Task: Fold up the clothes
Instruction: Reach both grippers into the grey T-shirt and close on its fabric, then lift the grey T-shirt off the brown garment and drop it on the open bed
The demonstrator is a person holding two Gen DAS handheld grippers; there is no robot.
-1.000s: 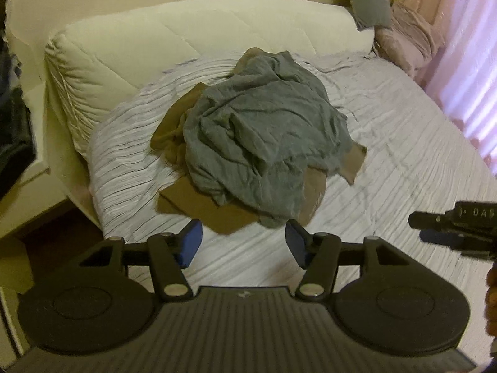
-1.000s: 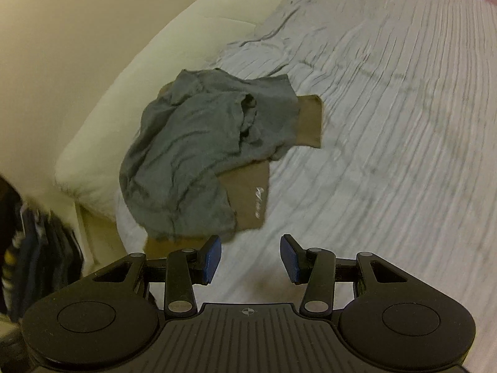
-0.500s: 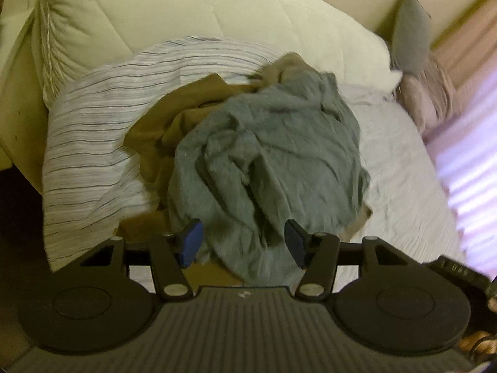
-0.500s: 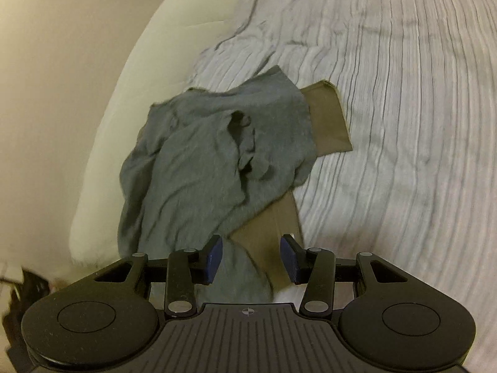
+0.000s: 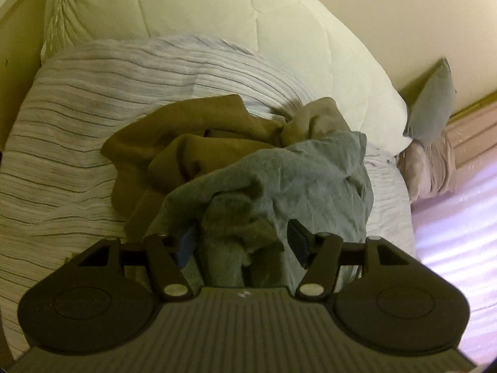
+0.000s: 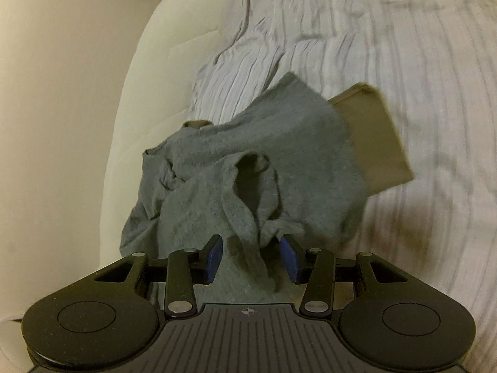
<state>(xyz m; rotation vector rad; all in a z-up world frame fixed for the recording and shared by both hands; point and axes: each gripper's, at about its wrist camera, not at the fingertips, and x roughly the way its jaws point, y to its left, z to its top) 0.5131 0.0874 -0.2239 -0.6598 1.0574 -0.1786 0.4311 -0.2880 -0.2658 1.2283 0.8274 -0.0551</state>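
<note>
A crumpled grey garment [image 5: 298, 180] lies on top of an olive-brown garment [image 5: 186, 149] on the striped bed cover. In the left wrist view my left gripper [image 5: 240, 242] is open, its jaws either side of a bunched fold of the grey cloth. In the right wrist view the grey garment [image 6: 242, 155] covers most of the brown garment [image 6: 379, 143]. My right gripper [image 6: 251, 256] is open, its jaws astride another fold of the grey cloth. Neither pair of jaws has closed on the cloth.
The striped grey-white bed cover [image 5: 77, 118] spreads under the clothes and fills the right wrist view [image 6: 403, 46]. A thick cream quilt [image 5: 248, 31] is bunched behind the pile. A grey cushion [image 5: 431, 105] and a pink pillow [image 5: 431, 168] lie at far right.
Both grippers have moved down and forward into the pile. The grey cloth now sits between each pair of open jaws, where before it lay ahead of them.
</note>
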